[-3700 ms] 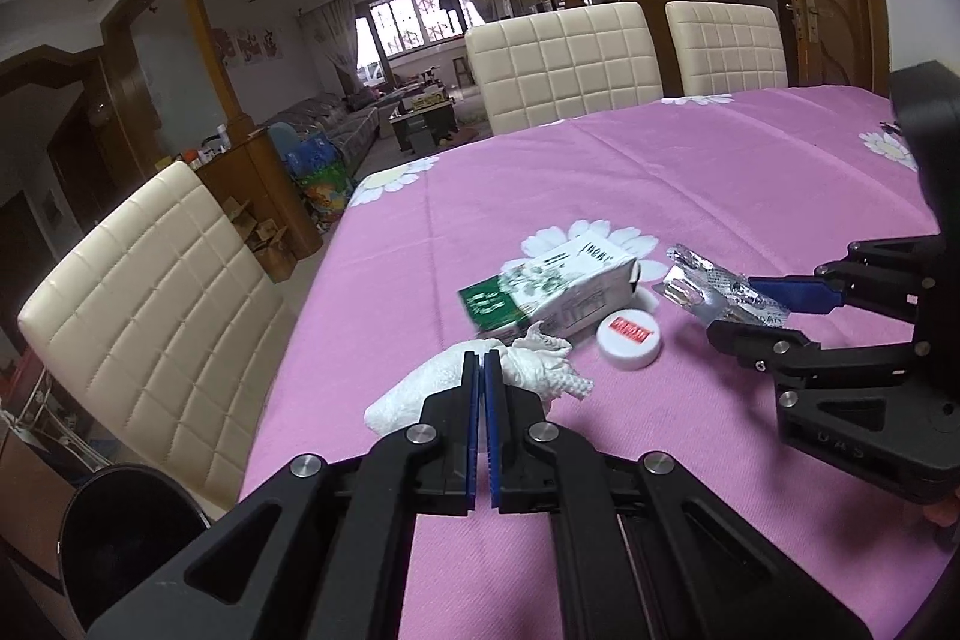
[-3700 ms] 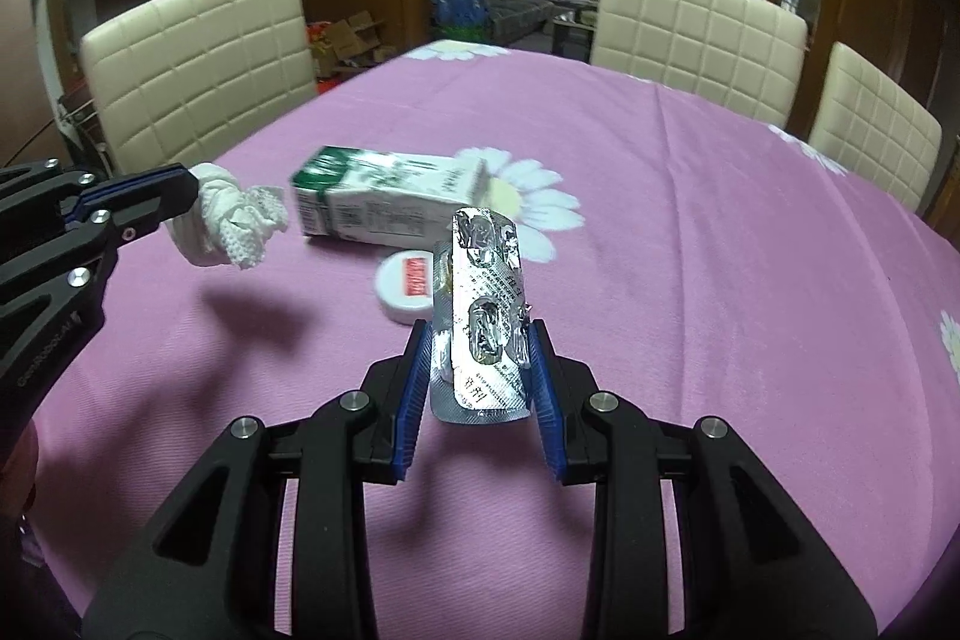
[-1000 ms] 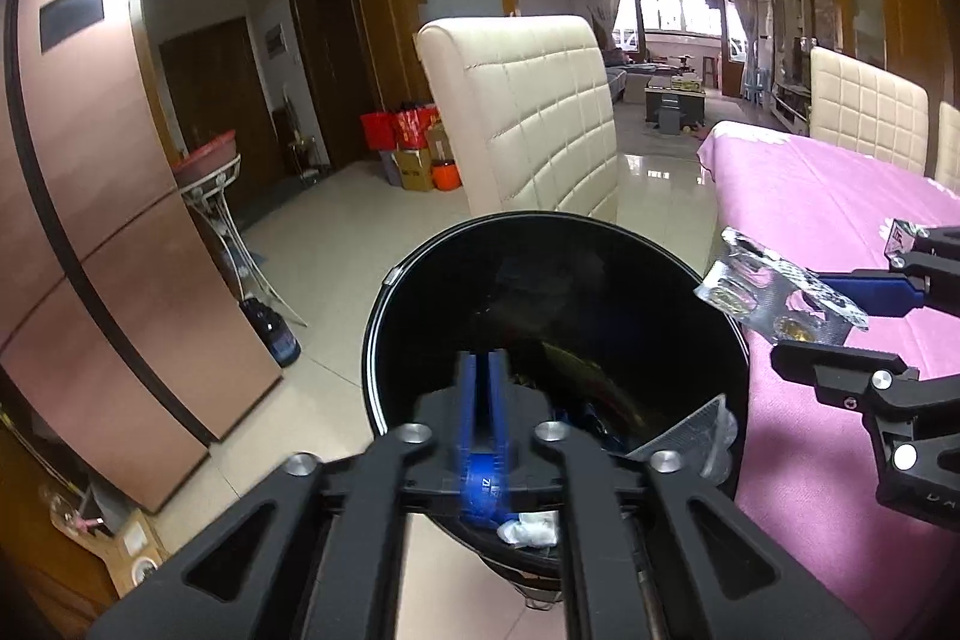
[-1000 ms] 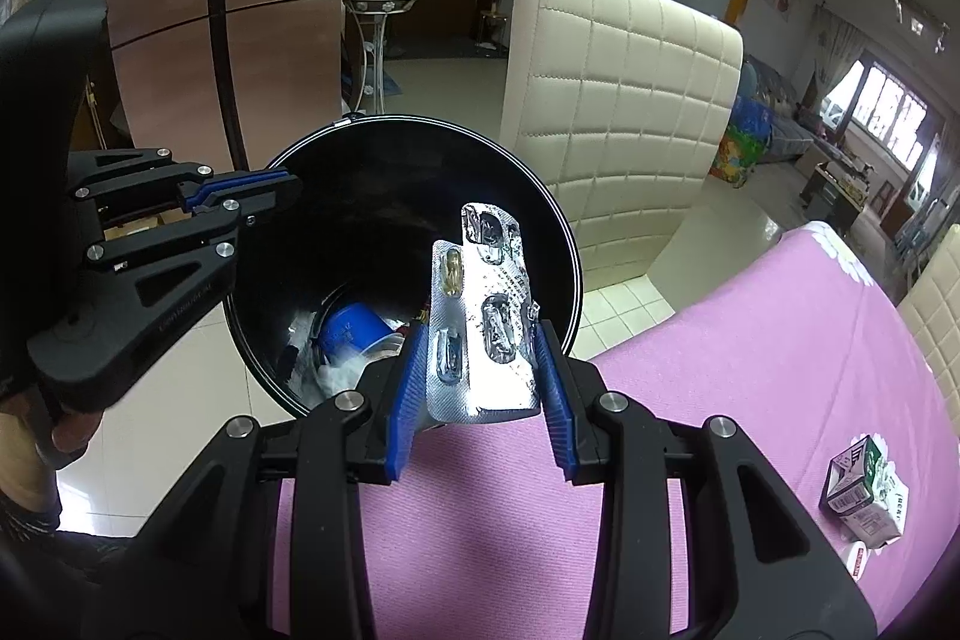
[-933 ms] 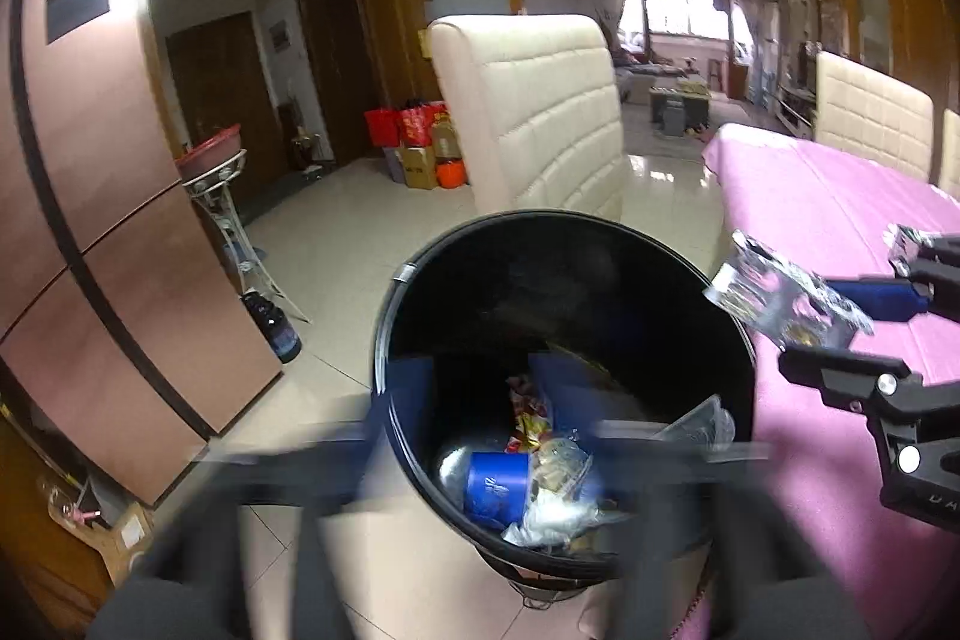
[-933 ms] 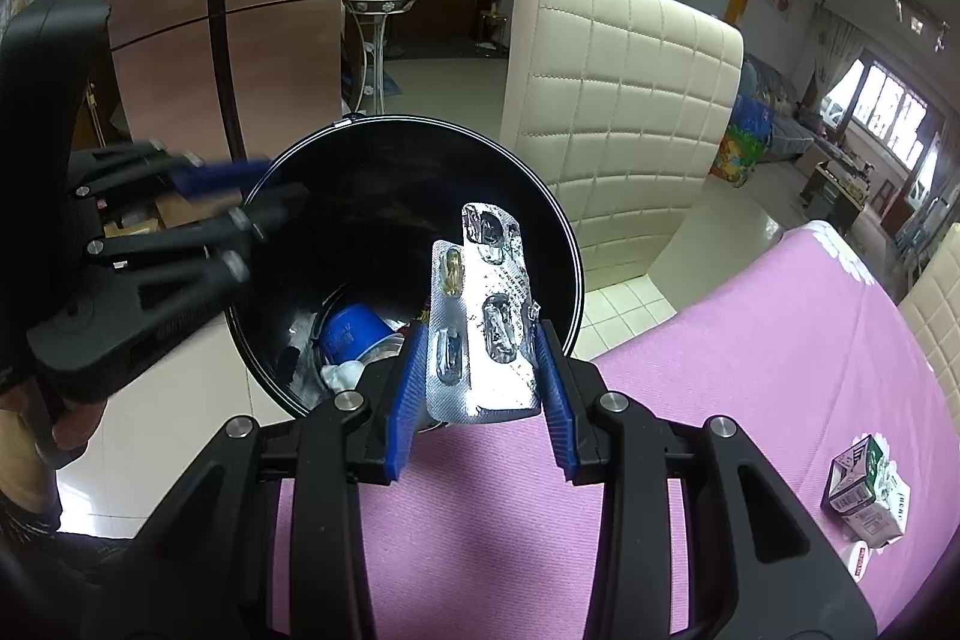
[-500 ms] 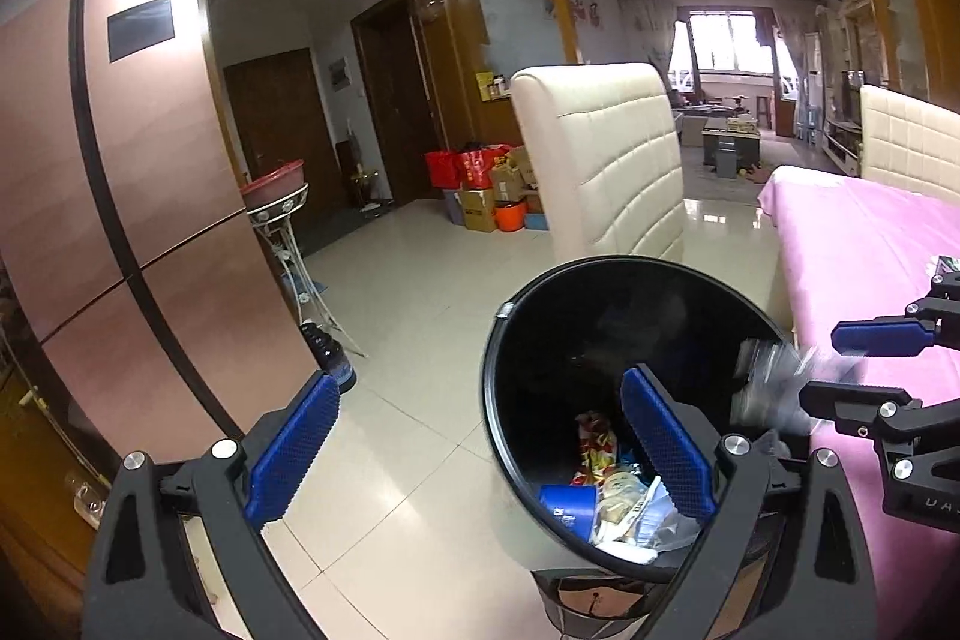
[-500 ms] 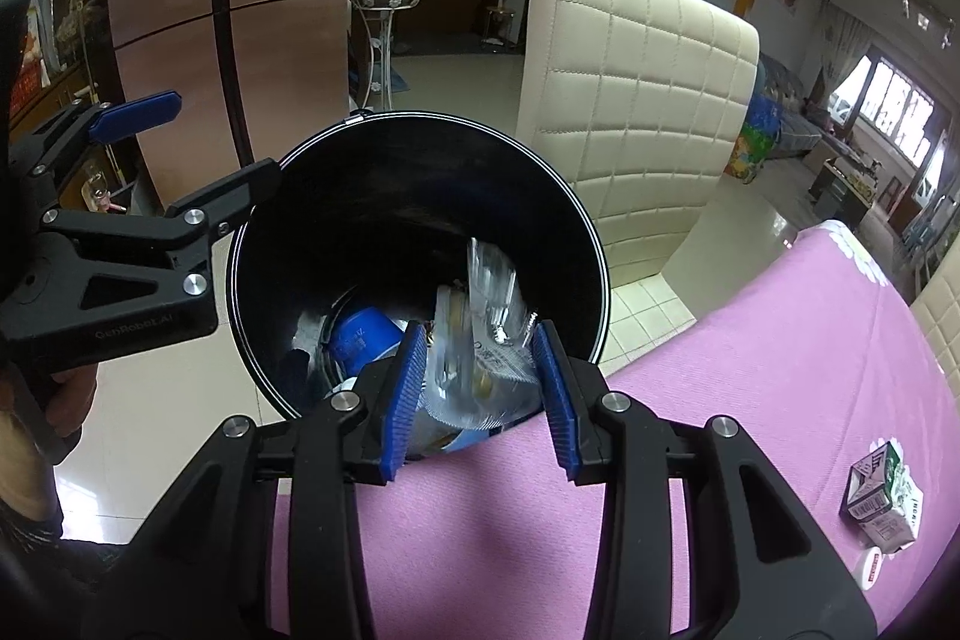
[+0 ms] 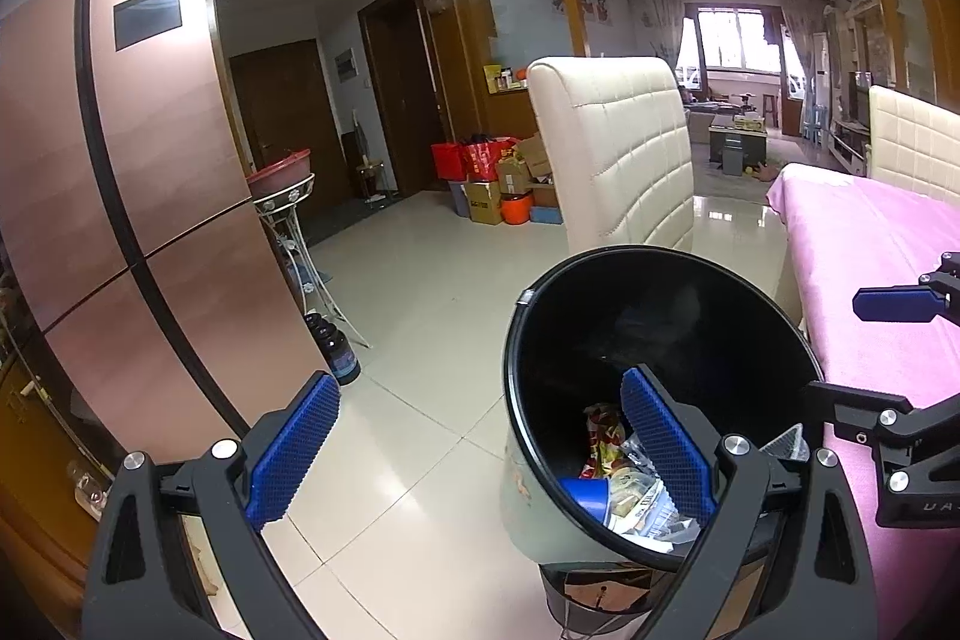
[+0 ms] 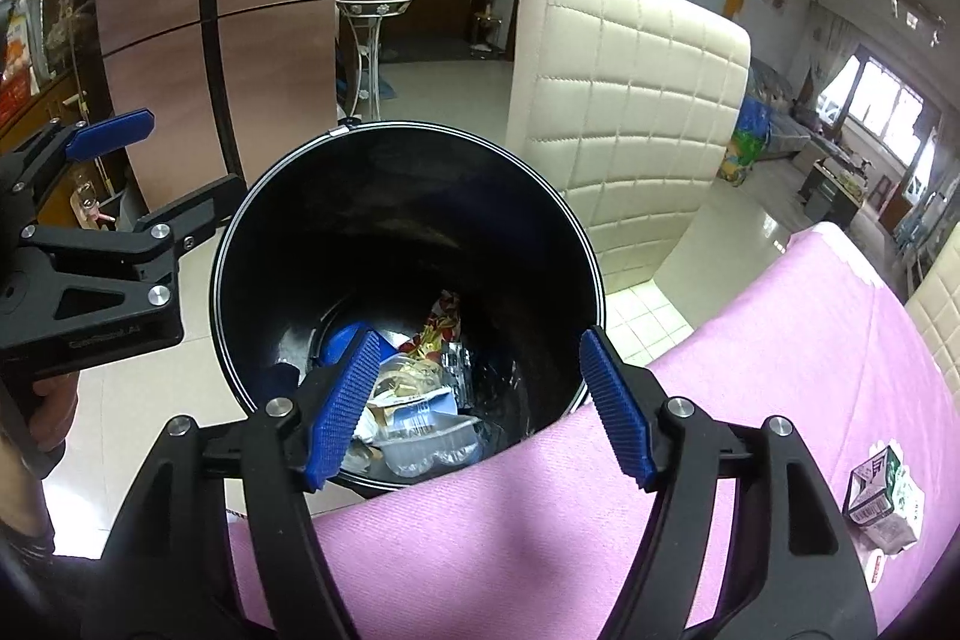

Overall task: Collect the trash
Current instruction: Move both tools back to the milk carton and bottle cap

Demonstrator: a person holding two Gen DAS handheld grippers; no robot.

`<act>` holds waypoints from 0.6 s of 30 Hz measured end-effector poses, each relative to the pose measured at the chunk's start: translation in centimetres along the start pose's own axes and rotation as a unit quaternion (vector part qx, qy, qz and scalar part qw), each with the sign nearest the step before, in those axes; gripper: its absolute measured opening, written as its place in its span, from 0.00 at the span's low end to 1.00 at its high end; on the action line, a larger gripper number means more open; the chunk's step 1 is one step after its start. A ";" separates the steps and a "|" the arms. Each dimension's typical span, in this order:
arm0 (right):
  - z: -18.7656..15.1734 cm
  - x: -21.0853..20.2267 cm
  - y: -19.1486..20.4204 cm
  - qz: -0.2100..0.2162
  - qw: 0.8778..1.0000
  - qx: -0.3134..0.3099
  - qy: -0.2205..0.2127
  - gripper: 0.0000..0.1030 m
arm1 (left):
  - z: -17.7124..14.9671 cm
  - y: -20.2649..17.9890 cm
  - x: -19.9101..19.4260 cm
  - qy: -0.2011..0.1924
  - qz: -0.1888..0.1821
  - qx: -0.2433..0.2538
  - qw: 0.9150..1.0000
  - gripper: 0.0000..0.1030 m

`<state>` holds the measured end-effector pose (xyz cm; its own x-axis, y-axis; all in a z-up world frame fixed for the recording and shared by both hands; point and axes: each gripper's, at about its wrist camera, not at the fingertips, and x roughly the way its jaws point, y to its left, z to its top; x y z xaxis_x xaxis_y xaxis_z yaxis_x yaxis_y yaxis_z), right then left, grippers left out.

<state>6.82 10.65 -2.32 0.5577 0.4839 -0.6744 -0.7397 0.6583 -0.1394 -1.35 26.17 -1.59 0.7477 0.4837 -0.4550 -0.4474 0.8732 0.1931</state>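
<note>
A black trash bin (image 10: 288, 220) stands on the floor beside the pink-clothed table (image 10: 750, 400); it also shows in the left wrist view (image 9: 720, 316). It holds several pieces of trash (image 10: 420, 400), among them a blue cup, wrappers and a clear plastic piece. My right gripper (image 10: 480, 400) is open and empty above the bin's near rim. My left gripper (image 9: 480, 454) is open and empty at the bin's left side. A green-and-white carton (image 10: 879, 484) lies on the table at the far right.
A cream padded chair (image 10: 624, 100) stands just behind the bin. A copper-coloured fridge (image 9: 120, 220) fills the left. A metal stand with a red basin (image 9: 288, 184) is by the fridge. Boxes and red bags (image 9: 498, 184) sit on the tiled floor beyond.
Both grippers opened over the bin. The left let go of the white tissue and the right let go of the silver blister pack, which fell into the bin.
</note>
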 end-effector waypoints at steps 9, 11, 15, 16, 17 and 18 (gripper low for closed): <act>-1.6 -0.8 -3.6 -0.033 0.999 0.033 0.009 0.70 | 0.3 -2.9 -0.4 -0.004 -0.033 0.021 0.999 0.90; -2.3 -1.1 -4.9 -0.048 0.998 0.043 0.013 0.71 | 0.5 -3.9 -0.6 -0.006 -0.049 0.026 0.998 0.90; -4.0 -1.9 -8.0 -0.083 0.994 0.069 0.022 0.74 | 1.0 -6.4 -0.9 -0.010 -0.078 0.043 0.996 0.90; -4.5 -2.1 -8.9 -0.095 0.992 0.077 0.025 0.74 | 1.1 -7.1 -1.0 -0.013 -0.085 0.050 0.995 0.90; -4.9 -2.2 -9.7 -0.103 0.991 0.084 0.028 0.74 | 1.3 -7.8 -1.2 -0.016 -0.090 0.058 0.994 0.90; -5.5 -2.4 -10.8 -0.115 0.988 0.095 0.032 0.74 | 1.4 -8.8 -1.4 -0.020 -0.095 0.067 0.993 0.90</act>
<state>11.42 -0.82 -3.14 0.6730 0.2750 -0.6866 -0.5084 0.8462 -0.1594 2.22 17.94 -1.46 0.8327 0.3097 -0.4591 -0.2293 0.9474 0.2231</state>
